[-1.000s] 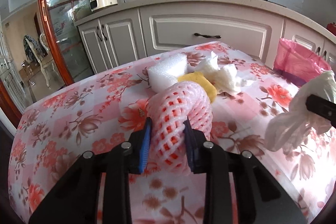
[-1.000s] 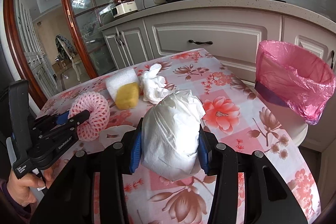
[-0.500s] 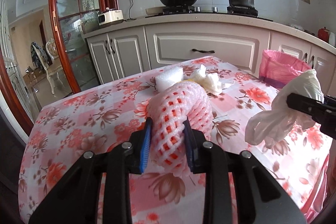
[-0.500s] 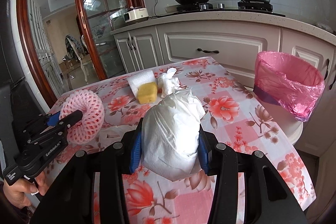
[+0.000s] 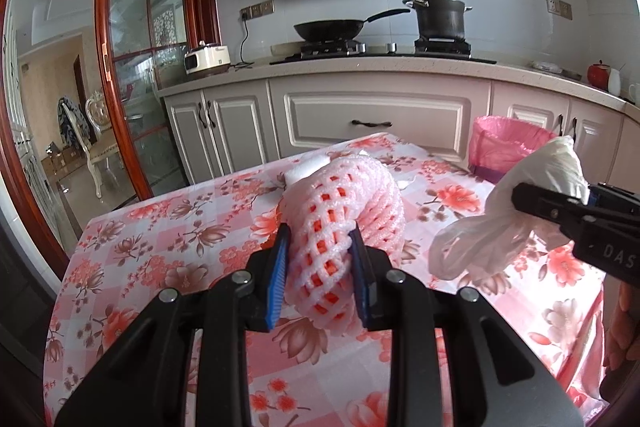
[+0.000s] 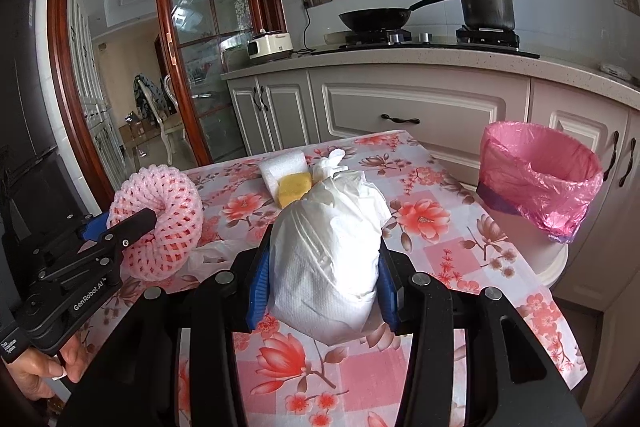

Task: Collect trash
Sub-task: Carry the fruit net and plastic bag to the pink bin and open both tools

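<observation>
Two grippers are held above the floral-clothed surface (image 6: pixel 448 251), side by side, each loaded. The left gripper (image 5: pixel 320 267) points toward the kitchen counter, its blue-padded fingers (image 5: pixel 278 275) pinching a pink foam net ring (image 5: pixel 344 211) clear of the cloth. The right gripper (image 6: pixel 320 275) points the same way, its fingers (image 6: pixel 256 279) pressed against both sides of a white crumpled bag (image 6: pixel 328 247), lifted off the cloth. Left on the surface near its far edge lie a white foam block (image 6: pixel 280 165), a yellow sponge (image 6: pixel 294 187) touching it, and a white wad (image 6: pixel 332 161) just beside. The pink-lined bin (image 6: pixel 536 179) stands off the surface's right side.
</observation>
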The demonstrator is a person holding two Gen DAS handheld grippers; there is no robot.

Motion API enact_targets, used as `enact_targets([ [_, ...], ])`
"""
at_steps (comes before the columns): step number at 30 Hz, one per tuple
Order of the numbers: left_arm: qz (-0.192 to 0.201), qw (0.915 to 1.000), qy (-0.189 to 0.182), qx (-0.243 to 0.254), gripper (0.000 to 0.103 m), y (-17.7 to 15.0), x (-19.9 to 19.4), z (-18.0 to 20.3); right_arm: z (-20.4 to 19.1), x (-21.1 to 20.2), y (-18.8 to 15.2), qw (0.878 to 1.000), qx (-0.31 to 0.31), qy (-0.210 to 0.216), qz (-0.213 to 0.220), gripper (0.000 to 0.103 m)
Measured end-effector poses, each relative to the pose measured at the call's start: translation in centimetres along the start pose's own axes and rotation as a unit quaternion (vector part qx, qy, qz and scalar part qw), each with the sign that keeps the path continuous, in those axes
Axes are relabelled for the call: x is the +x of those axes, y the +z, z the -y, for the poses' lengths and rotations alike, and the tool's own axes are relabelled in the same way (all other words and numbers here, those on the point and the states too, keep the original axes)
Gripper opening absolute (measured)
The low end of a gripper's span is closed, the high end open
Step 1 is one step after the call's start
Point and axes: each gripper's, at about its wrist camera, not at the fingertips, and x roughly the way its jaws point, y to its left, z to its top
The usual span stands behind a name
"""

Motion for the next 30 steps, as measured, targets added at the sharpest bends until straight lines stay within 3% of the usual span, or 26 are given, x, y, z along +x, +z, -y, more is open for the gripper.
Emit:
enact_targets([
  [13, 0.010, 0.9996, -0.023, 0.015, 0.028, 1.2, -0.7, 3.0, 2.7, -0.8, -0.3, 1.000, 0.020, -0.016, 0.007, 0.043],
  [30, 0.016, 0.9935, -0.109, 0.027, 0.028, 4.9, 4.6, 11.3, 11.8, -0.4, 0.6, 0.993, 0.064, -0.093, 0.023, 0.043],
])
